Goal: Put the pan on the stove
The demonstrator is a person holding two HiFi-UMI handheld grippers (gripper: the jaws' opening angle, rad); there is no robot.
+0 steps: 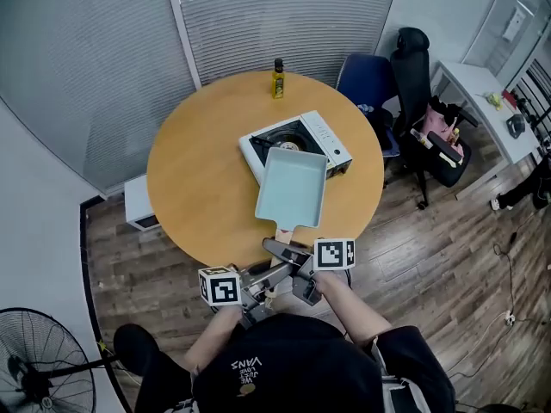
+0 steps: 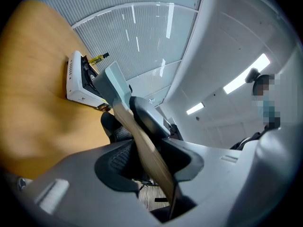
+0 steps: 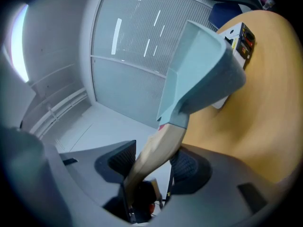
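Holding the pan [image 1: 292, 184] by its wooden handle [image 3: 161, 145] with both tongs, I am in the carrying step of the task. The left tongs [image 2: 147, 143] are pinching the handle from one side and the right tongs [image 3: 151, 167] are pinching it a little nearer to the pan. In both gripper views the pads press on the wood, so neither pair is spread.

The pan sticks out straight ahead of the tongs, above the table [image 1: 194, 179]. Its far edge lies over the near corner of the stove [image 1: 331, 140]. I cannot tell whether it touches the stove there. The burner is beyond the pan and shows uncovered, so I judge that the pan is not yet in its place.

For the next move I think the pan must go further forward, away from me, until its middle is above the burner. Then I must lower it flat, both tongs going down together so that it does not tip. Only when it rests firmly should the tongs let go of the handle. A bottle [image 1: 278, 77] stands far beyond the stove, well clear of the path.
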